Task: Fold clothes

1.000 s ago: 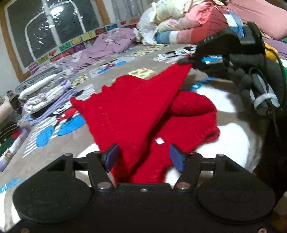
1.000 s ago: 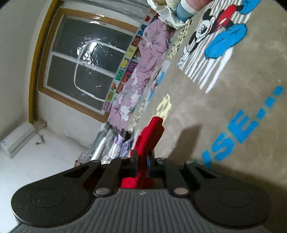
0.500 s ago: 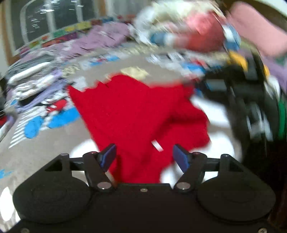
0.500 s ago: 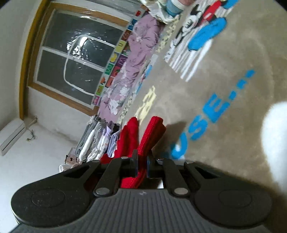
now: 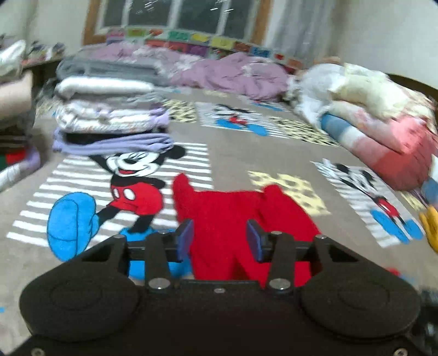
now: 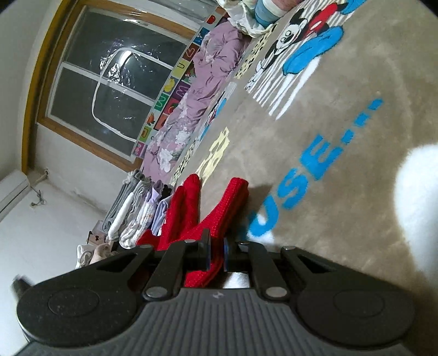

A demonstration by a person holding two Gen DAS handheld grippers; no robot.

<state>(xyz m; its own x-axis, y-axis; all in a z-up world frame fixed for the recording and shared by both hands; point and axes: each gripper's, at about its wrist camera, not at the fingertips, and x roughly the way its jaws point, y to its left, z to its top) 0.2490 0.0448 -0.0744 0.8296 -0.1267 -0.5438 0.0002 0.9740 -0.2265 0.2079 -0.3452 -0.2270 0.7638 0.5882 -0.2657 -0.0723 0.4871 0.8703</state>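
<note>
My right gripper [image 6: 217,253] is clamped on a fold of the red knit [image 6: 219,216]; both pads press the fabric, and a short end of it hangs out behind them toward the camera. From that grip the knit rises in two ridged bands, one just beside the other.

My left gripper [image 5: 219,241] has its jaws partly apart, and they have just been closing. The red knit [image 5: 235,219] lies between the blue pads [image 5: 184,239], but whether they touch it I cannot tell, as this view is blurred. I see no clear grip there.

The knit rests on the grey blanket [image 5: 232,153], printed with cartoon mice. In the left view it sits just right of a large mouse print [image 5: 131,186], with one narrow part standing up at its left edge and another rounded part at its right.

A stack of folded laundry [image 5: 109,109] stands at the far left of the blanket, well apart from the knit. A heap of unfolded clothes [image 5: 369,120] lies at the far right. Crumpled purple bedding [image 5: 232,74] runs along the back, under a dark window [image 5: 175,16].

In the right view the blanket shows blue lettering [image 6: 309,178] near the knit.
</note>
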